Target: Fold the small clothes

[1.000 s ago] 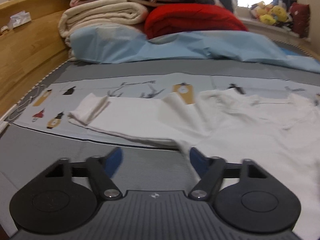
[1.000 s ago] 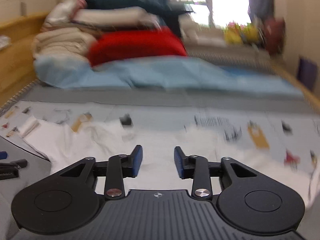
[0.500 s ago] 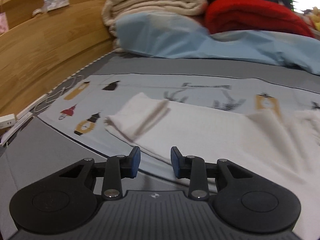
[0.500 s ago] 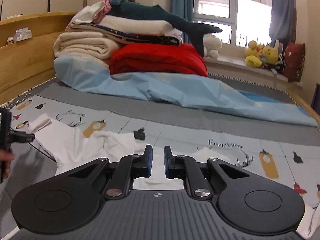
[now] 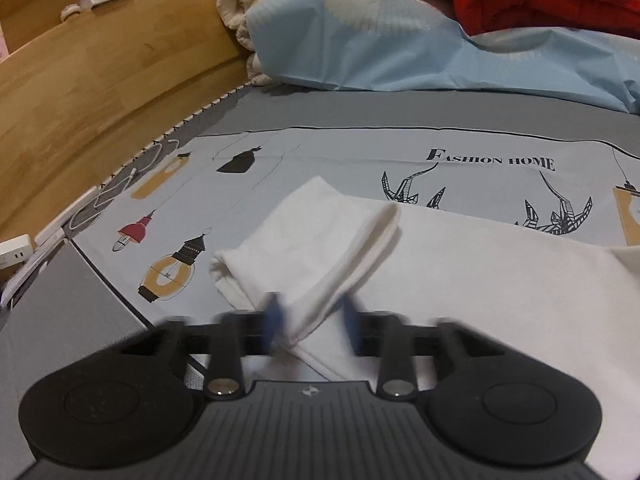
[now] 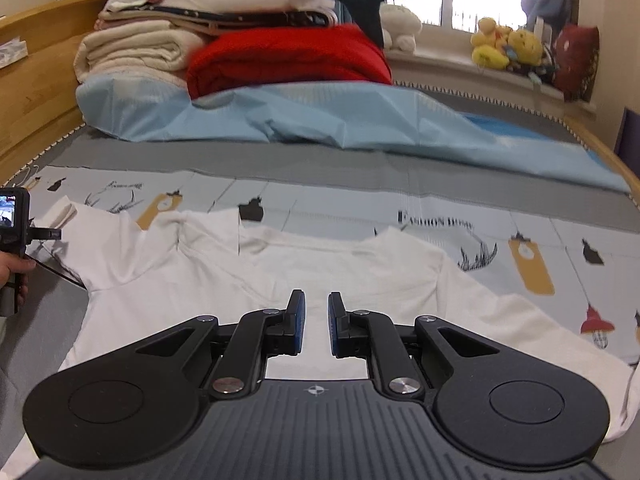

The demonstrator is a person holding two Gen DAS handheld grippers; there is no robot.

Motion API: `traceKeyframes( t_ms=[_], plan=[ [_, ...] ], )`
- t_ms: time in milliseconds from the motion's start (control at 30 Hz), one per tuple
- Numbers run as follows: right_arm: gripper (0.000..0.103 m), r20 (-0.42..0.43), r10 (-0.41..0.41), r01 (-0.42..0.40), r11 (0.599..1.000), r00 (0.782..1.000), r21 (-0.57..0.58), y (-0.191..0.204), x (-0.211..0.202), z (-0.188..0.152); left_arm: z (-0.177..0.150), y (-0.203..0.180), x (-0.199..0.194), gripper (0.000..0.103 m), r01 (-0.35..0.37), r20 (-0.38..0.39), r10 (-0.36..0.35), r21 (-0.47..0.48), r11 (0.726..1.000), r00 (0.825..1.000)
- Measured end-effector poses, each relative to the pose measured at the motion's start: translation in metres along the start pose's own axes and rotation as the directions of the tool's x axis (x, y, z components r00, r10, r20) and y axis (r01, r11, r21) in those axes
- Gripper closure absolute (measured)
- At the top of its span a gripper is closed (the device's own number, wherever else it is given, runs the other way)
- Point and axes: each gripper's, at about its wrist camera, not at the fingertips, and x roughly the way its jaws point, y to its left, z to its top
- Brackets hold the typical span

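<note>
The left gripper (image 5: 312,314) is smeared by blur. Its blue pads (image 5: 274,316) sit on either side of the folded cuff end of the white cotton sleeve (image 5: 320,236), and the jaws are clamped on that cloth, though the blur hides the contact itself. Ahead of it the sleeve runs away to the right across the pale blue bed sheet printed with lamps (image 5: 360,148). A curved wooden bed frame (image 5: 100,64) rises to its left.

Only the right wrist view shows the whole white long-sleeved shirt (image 6: 280,268), spread flat with its collar away from the right gripper (image 6: 316,320). That gripper's jaws have just been closing and stand a narrow gap apart with nothing between them, over the shirt's body. Far to its left, a person's hand (image 6: 10,276) grips the other tool at the sleeve's end. Beyond the shirt lie a folded red blanket (image 6: 288,56) and yellow plush toys (image 6: 508,44) on the sill.

The shirt's hem is hidden under the right gripper's body. The left view cuts off everything but the sleeve.
</note>
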Motion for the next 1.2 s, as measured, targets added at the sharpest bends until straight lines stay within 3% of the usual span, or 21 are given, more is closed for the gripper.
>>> traceKeyframes(
  t_ms=[100,200,267,333,400,533,567,667,733,767,800,867,933,1067,1200],
  plan=[
    [0.091,-0.046,-0.029,0.029,0.999,0.999,0.013,-0.002,0.006,-0.002,0.01,0.003,-0.015,0.101,0.016,0.01,-0.016,-0.018,1.0,1.0],
    [0.091,-0.084,-0.047,0.051,0.997,0.995,0.051,-0.007,0.009,-0.004,0.027,-0.002,-0.055,0.101,0.076,0.073,-0.076,0.003,0.997,0.994],
    [0.091,-0.1,-0.038,0.047,0.995,0.994,0.089,-0.012,0.007,-0.005,0.037,-0.01,-0.093,0.101,0.165,0.103,-0.164,0.0,0.986,0.981],
    [0.091,-0.098,-0.029,0.042,0.991,0.995,0.125,-0.017,0.003,-0.005,0.044,-0.024,-0.132,0.101,0.287,0.112,-0.284,-0.01,0.958,0.952],
    [0.091,-0.088,-0.029,0.042,0.988,0.996,0.148,-0.022,-0.003,-0.005,0.045,-0.049,-0.177,0.101,0.417,0.119,-0.415,0.005,0.909,0.902],
    [0.091,-0.06,-0.057,0.069,0.975,0.997,0.211,-0.041,-0.017,-0.006,0.023,-0.125,-0.274,0.101,0.654,0.084,-0.654,0.025,0.756,0.752],
    [0.091,-0.051,-0.081,0.091,0.967,0.995,0.237,-0.049,-0.022,-0.006,0.016,-0.145,-0.294,0.101,0.693,0.068,-0.693,0.021,0.72,0.718],
    [0.091,-0.031,-0.18,0.18,0.927,0.983,0.329,-0.079,-0.036,-0.008,-0.007,-0.215,-0.349,0.1,0.806,0.018,-0.806,-0.001,0.592,0.592],
    [0.09,-0.022,-0.264,0.252,0.887,0.964,0.387,-0.1,-0.047,-0.009,-0.019,-0.254,-0.37,0.096,0.851,-0.023,-0.85,0.001,0.526,0.526],
    [0.09,-0.015,-0.295,0.275,0.869,0.955,0.412,-0.11,-0.052,-0.009,-0.022,-0.271,-0.377,0.094,0.874,-0.08,-0.871,0.008,0.485,0.484],
    [0.09,-0.006,-0.312,0.284,0.856,0.95,0.432,-0.117,-0.058,-0.009,-0.025,-0.281,-0.382,0.094,0.886,-0.116,-0.879,0.017,0.464,0.463],
    [0.09,0.01,-0.321,0.279,0.838,0.947,0.469,-0.132,-0.068,-0.01,-0.024,-0.278,-0.394,0.089,0.888,-0.109,-0.881,0.065,0.455,0.459],
    [0.09,0.018,-0.313,0.262,0.824,0.95,0.502,-0.144,-0.075,-0.011,-0.021,-0.259,-0.401,0.075,0.872,-0.063,-0.874,0.136,0.47,0.481],
    [0.09,0.01,-0.274,0.219,0.791,0.962,0.571,-0.16,-0.073,-0.015,-0.014,-0.21,-0.376,0.072,0.812,-0.001,-0.821,0.151,0.564,0.571],
    [0.09,-0.027,-0.163,0.144,0.767,0.986,0.625,-0.159,-0.05,-0.023,-0.008,-0.155,-0.318,0.072,0.726,0.027,-0.727,0.036,0.686,0.686]
  ],
)
